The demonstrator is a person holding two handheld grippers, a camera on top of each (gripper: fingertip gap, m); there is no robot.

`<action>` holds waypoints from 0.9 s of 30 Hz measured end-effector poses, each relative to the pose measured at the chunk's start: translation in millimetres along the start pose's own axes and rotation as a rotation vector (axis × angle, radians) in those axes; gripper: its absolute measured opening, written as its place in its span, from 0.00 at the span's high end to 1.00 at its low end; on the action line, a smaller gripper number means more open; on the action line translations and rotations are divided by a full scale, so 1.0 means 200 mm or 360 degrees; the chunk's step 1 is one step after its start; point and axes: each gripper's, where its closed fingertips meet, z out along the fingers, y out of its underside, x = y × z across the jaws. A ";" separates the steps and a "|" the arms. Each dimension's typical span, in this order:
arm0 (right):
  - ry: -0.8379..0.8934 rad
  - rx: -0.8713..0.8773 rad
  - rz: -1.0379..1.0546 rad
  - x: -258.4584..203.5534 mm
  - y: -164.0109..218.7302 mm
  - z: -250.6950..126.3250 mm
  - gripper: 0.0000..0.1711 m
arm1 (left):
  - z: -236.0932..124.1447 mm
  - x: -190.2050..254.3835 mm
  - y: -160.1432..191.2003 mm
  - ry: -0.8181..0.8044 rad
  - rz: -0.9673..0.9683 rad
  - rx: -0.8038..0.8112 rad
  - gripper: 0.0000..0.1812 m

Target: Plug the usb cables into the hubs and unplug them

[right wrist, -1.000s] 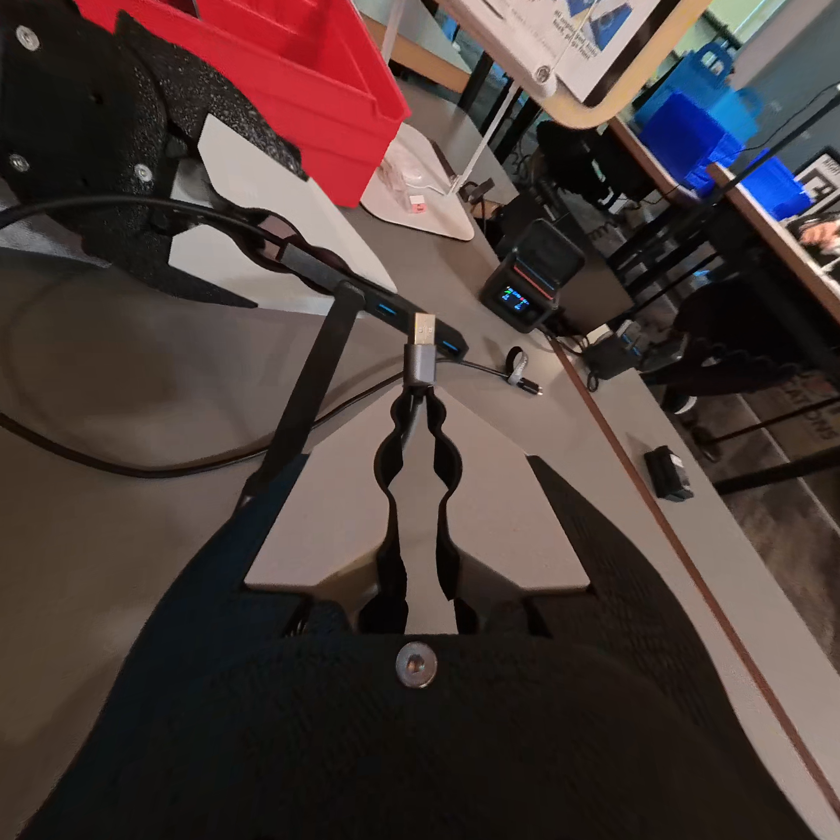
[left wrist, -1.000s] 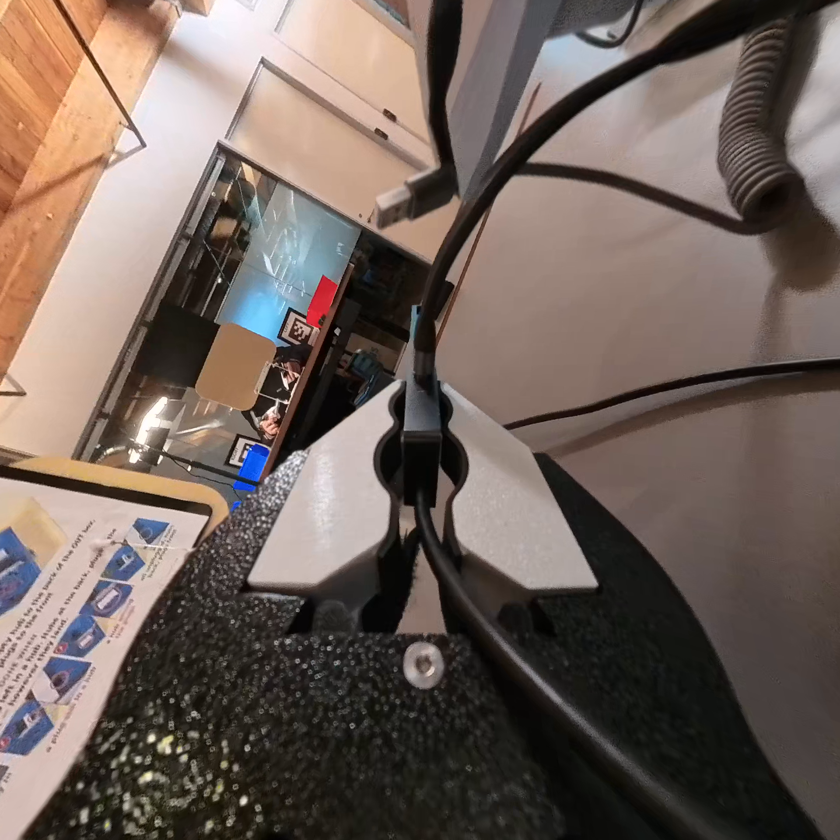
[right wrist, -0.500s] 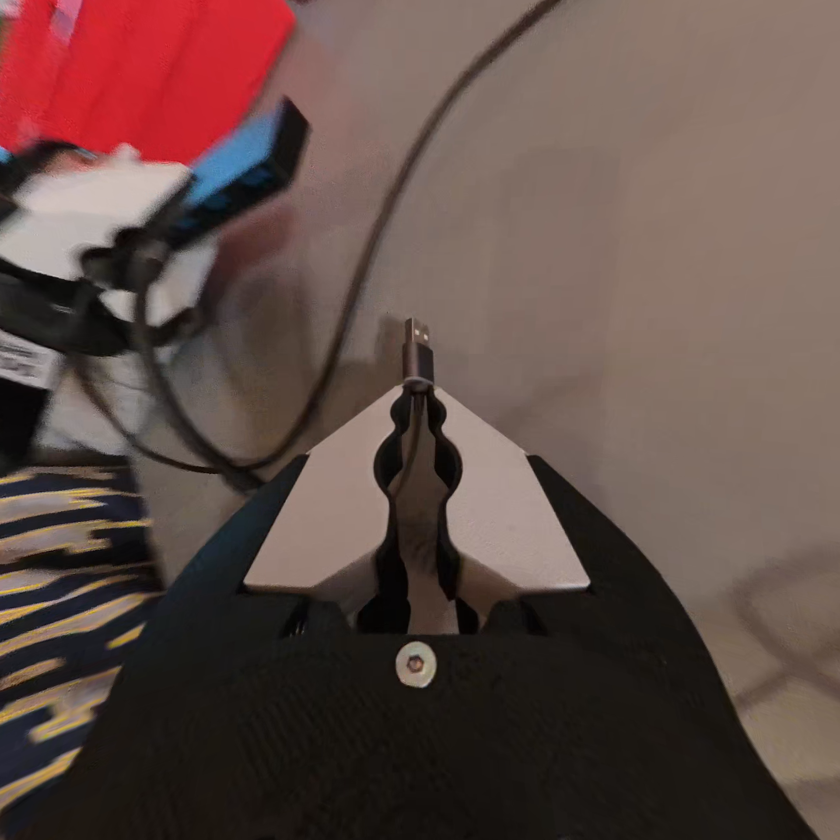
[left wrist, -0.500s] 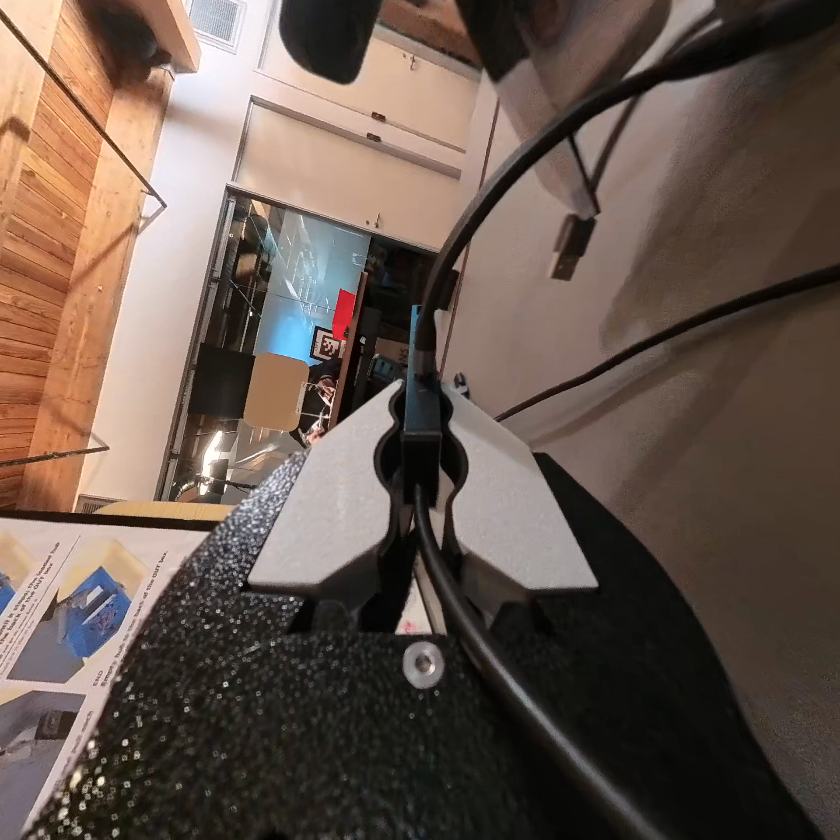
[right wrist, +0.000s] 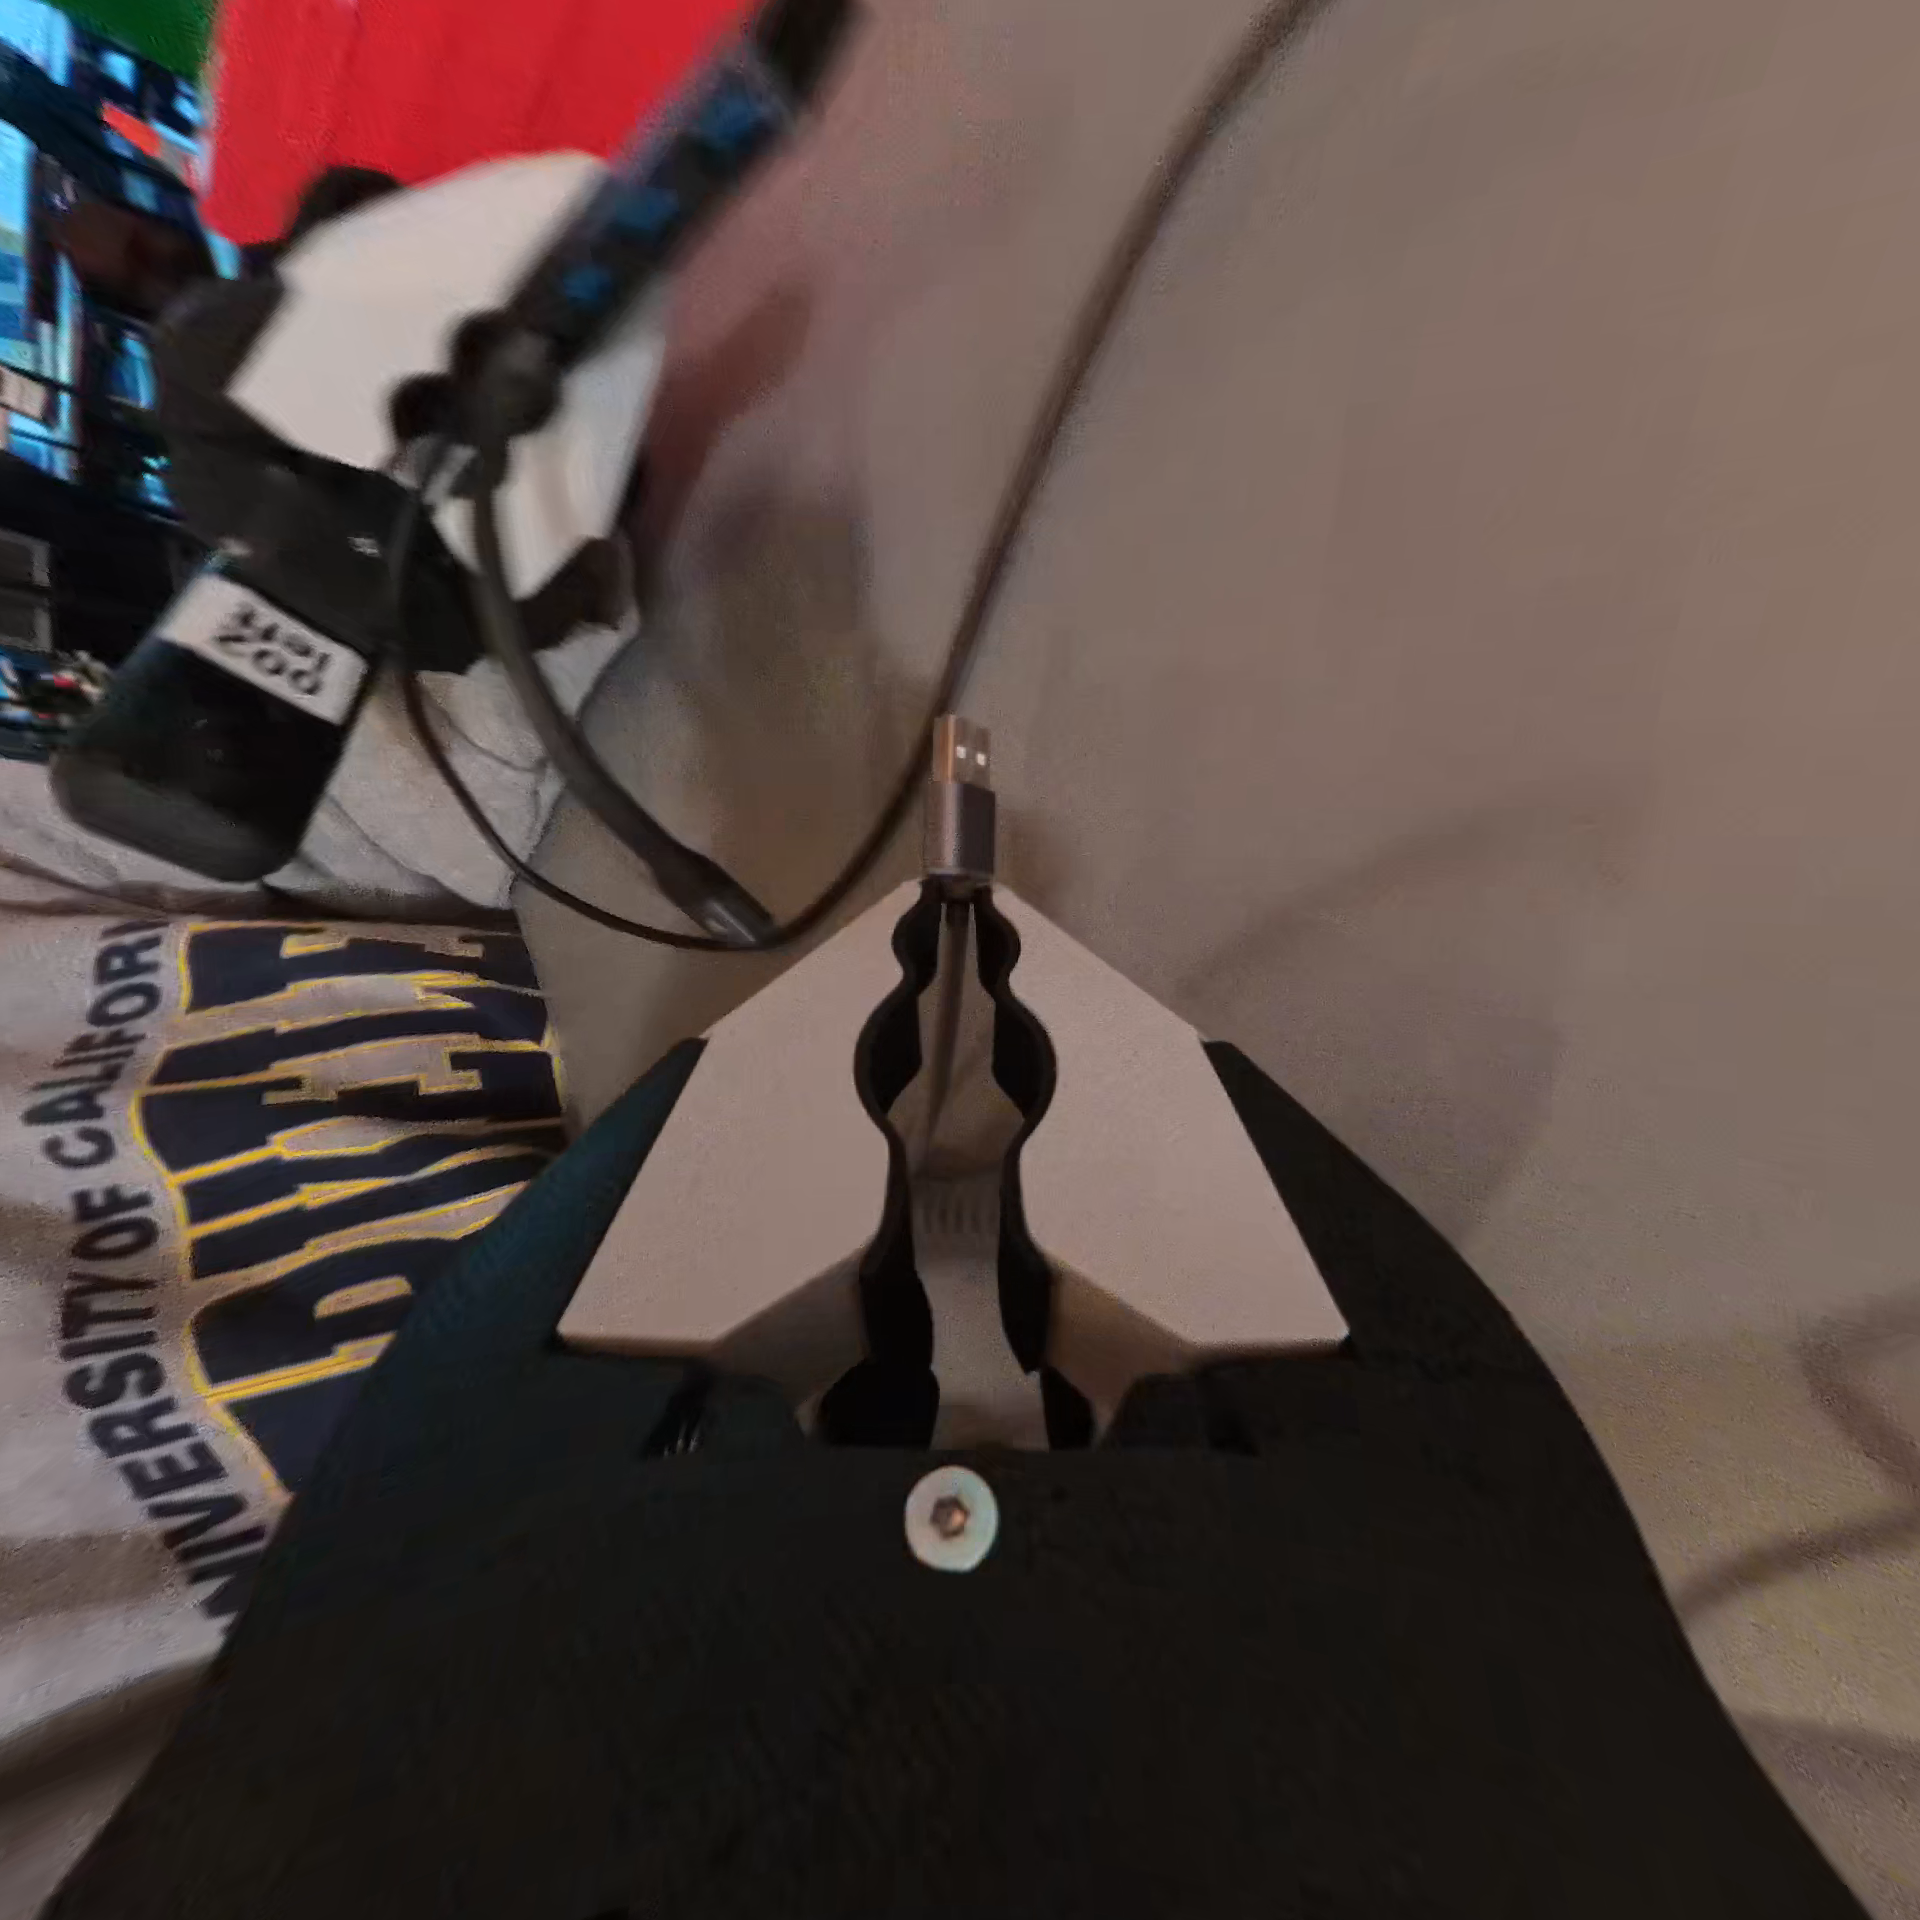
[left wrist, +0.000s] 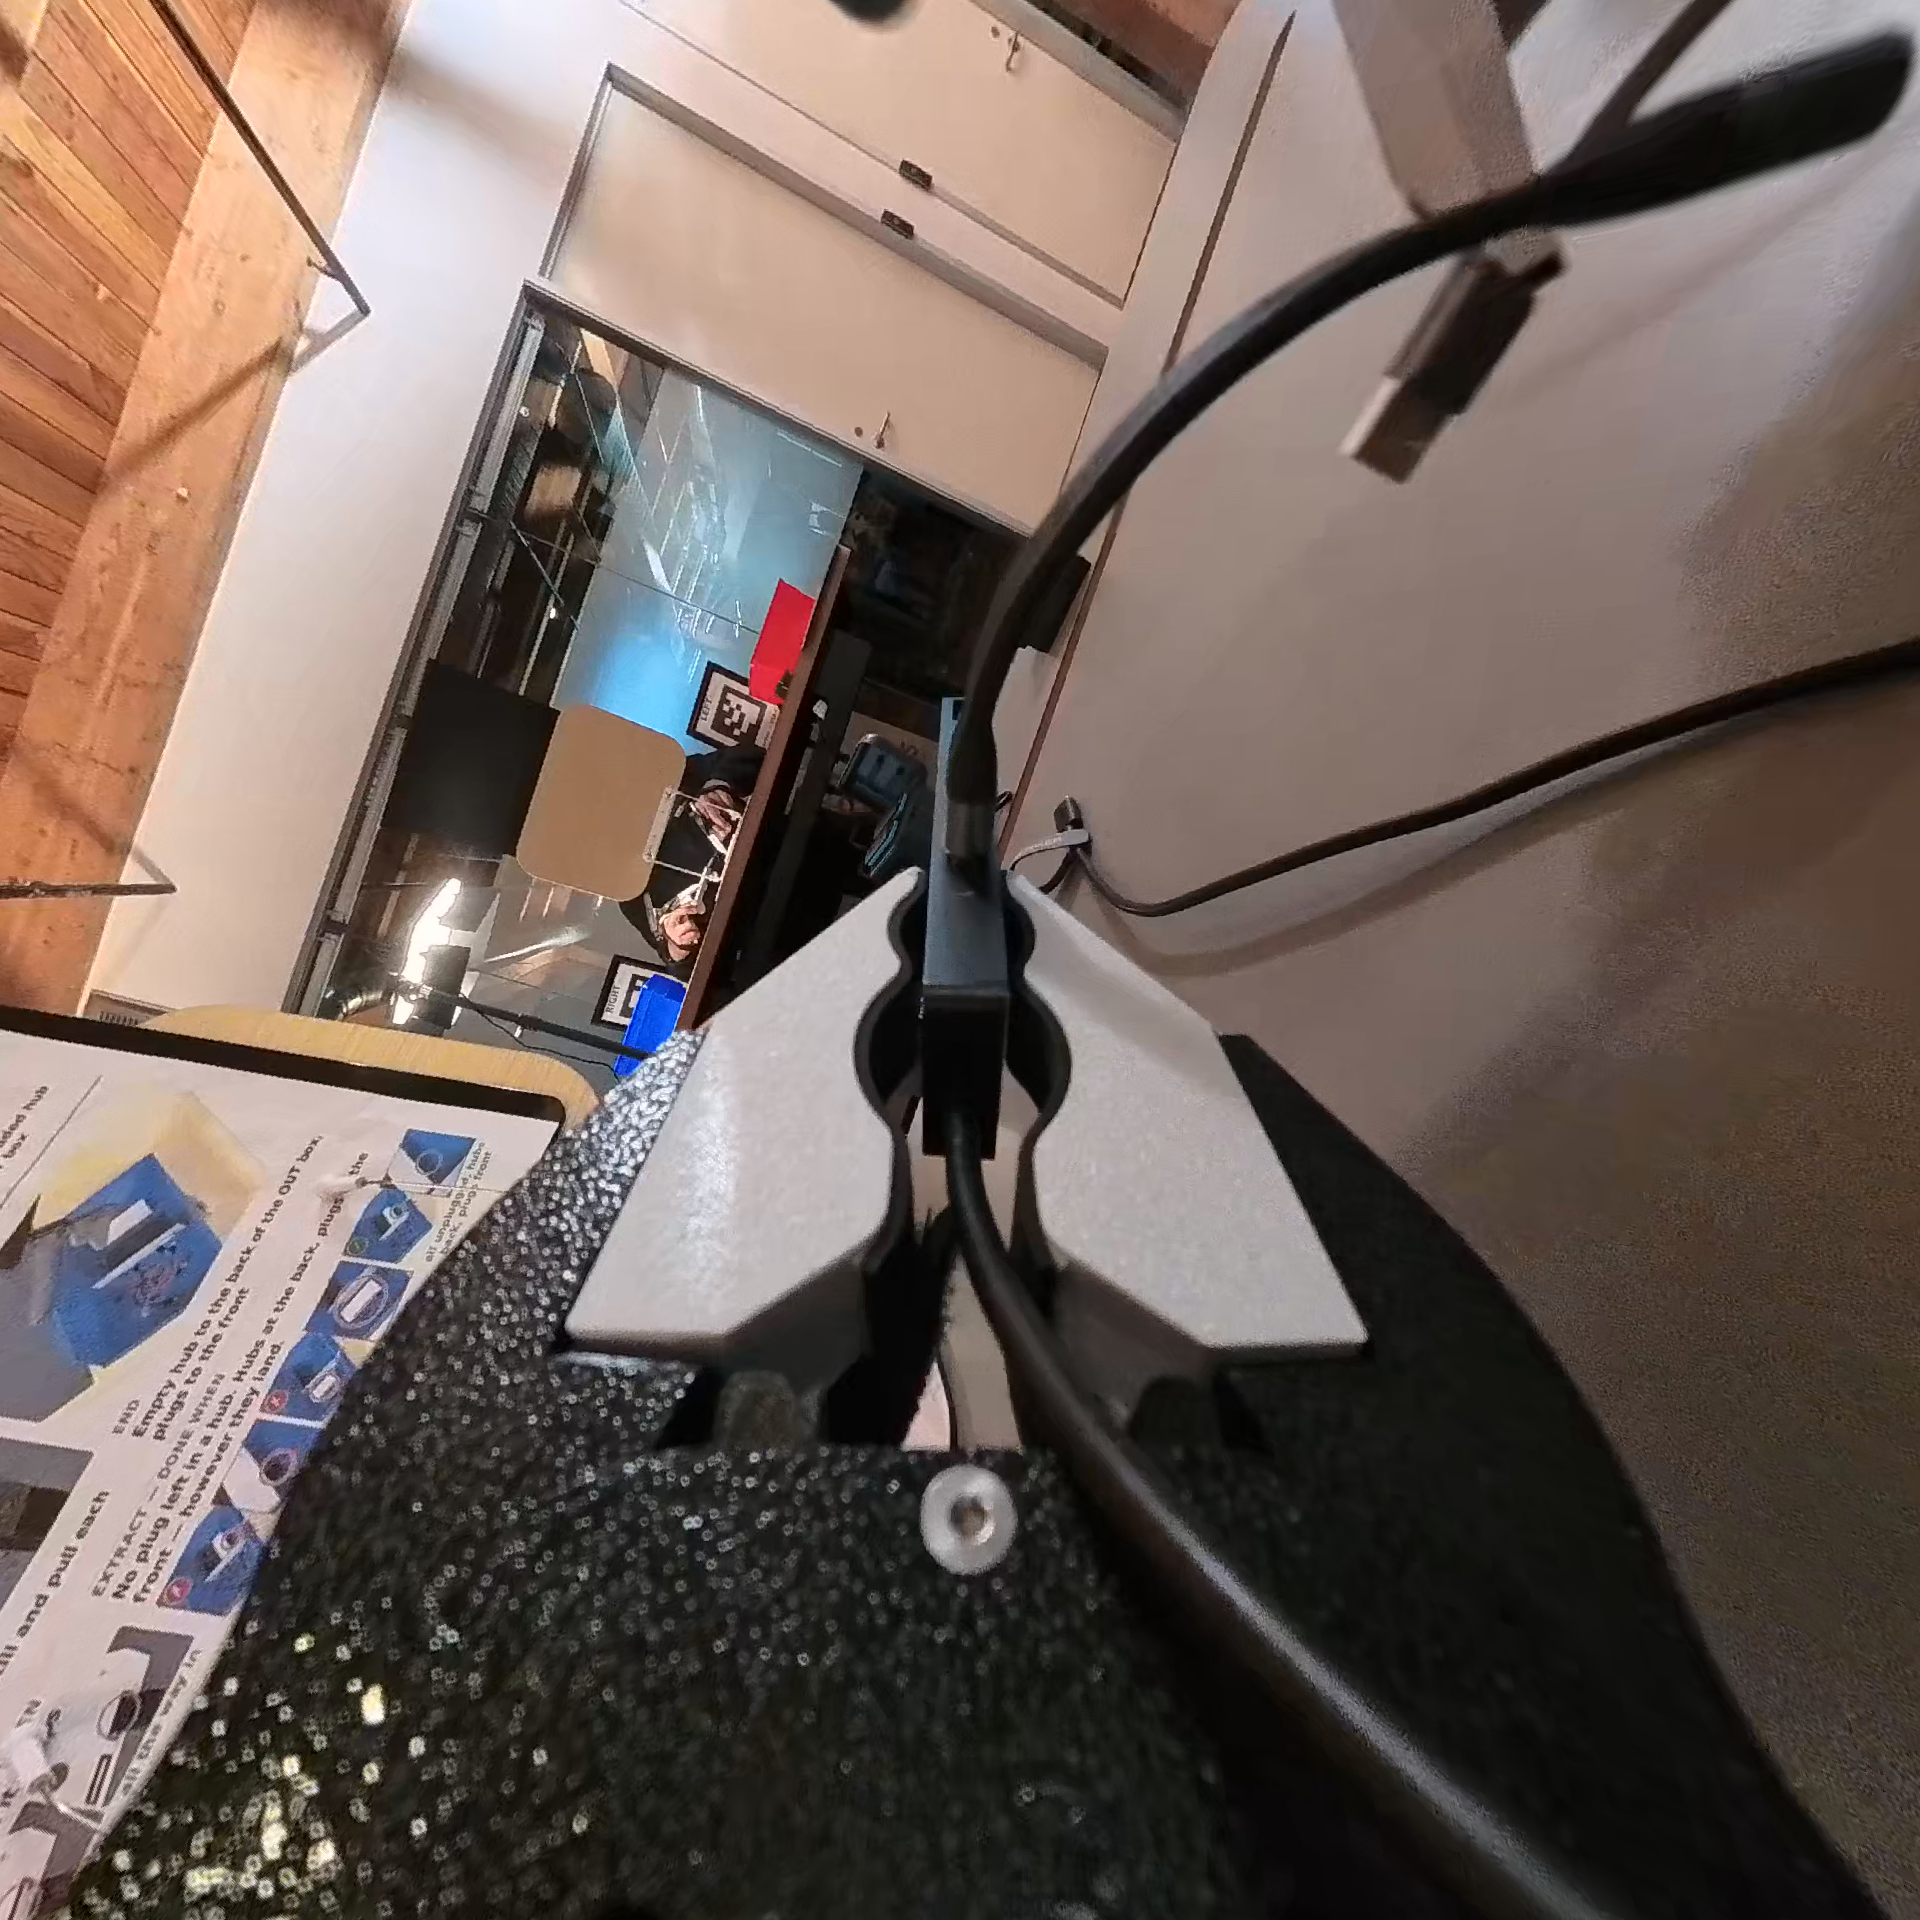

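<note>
My left gripper (left wrist: 964, 894) is shut on a slim black USB hub (left wrist: 966, 997), seen edge-on between the grey fingers. A thick black cable (left wrist: 1122, 436) rises from the hub's front end and curves to the upper right. My right gripper (right wrist: 951, 883) is shut on a grey USB plug (right wrist: 961, 800), which points forward over the table, apart from the hub. In the left wrist view this plug (left wrist: 1423, 384) hangs at the upper right. In the blurred right wrist view the hub (right wrist: 665, 187) with blue ports and the left gripper (right wrist: 488, 384) sit at the upper left.
A thin dark cable (left wrist: 1455, 821) lies across the grey table (left wrist: 1662, 1143). An instruction sheet (left wrist: 156, 1299) stands at the left. A red bin (right wrist: 436, 104) sits behind the hub. A person's printed shirt (right wrist: 260, 1143) fills the lower left of the right wrist view.
My right gripper has swung away from the hub with the plug, and its view now faces the table and the person. My left gripper still holds the hub.
</note>
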 end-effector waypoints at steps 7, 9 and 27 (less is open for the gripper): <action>0.0374 -0.0306 -0.0103 0.22 0.07 -0.02 0.91 | 0.00 0.01 -0.01 0.0014 0.0002 0.0004 0.95; 0.0557 -0.0298 -0.0186 0.25 0.06 -0.05 0.84 | 0.00 0.02 -0.01 0.0020 -0.0002 -0.0001 0.95; 0.1064 0.0379 -0.0090 0.06 0.31 -0.08 0.78 | 0.00 0.06 -0.01 0.0075 -0.0008 -0.0004 0.96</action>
